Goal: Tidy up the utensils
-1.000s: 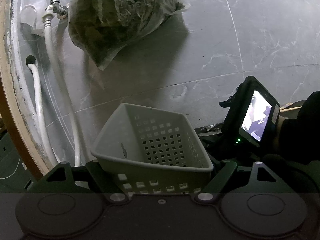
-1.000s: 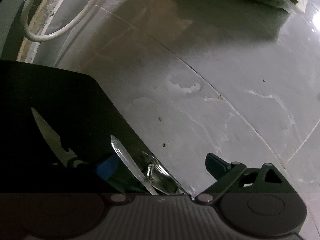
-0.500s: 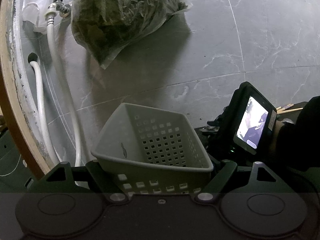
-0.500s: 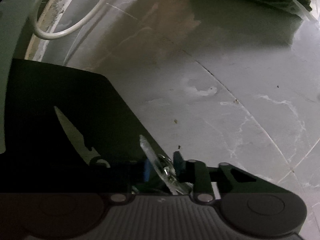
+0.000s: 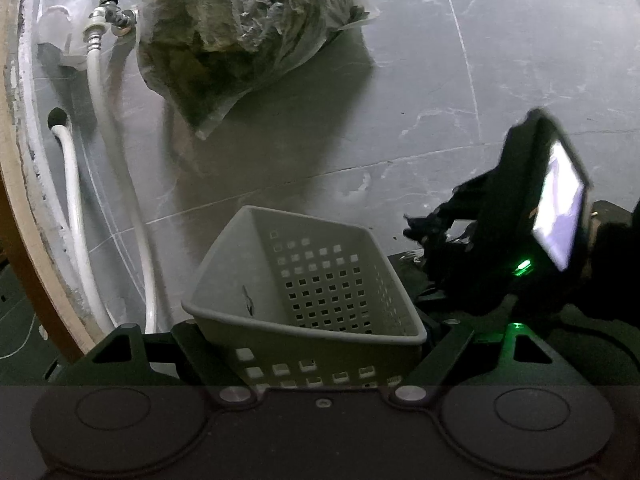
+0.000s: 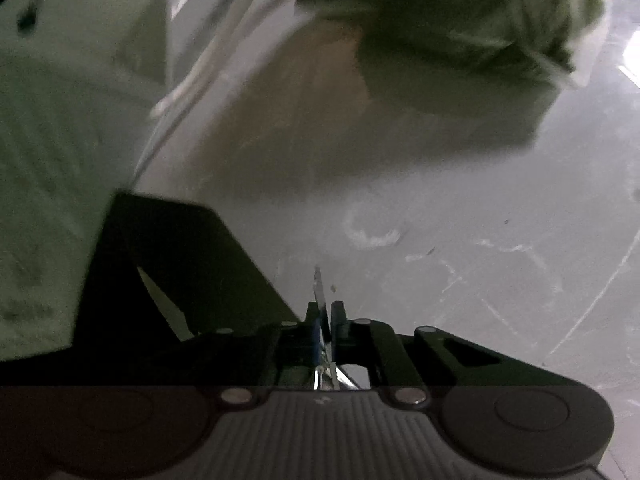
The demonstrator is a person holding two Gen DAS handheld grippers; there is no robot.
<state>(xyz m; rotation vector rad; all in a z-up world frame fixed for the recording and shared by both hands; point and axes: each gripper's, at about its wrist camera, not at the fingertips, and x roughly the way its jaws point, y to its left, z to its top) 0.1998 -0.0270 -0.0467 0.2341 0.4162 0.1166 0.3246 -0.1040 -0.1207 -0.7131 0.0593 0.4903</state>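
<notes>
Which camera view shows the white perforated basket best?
The left wrist view. There the white perforated basket sits sharp between the left gripper's fingers, its rim, hole pattern and inside all visible. The right wrist view shows only a blurred pale wall of it at the left edge.

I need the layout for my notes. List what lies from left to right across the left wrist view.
White hoses with the tap → plastic bag of greens at the top → grey perforated basket, held in the left gripper → right gripper with its lit screen.
</notes>
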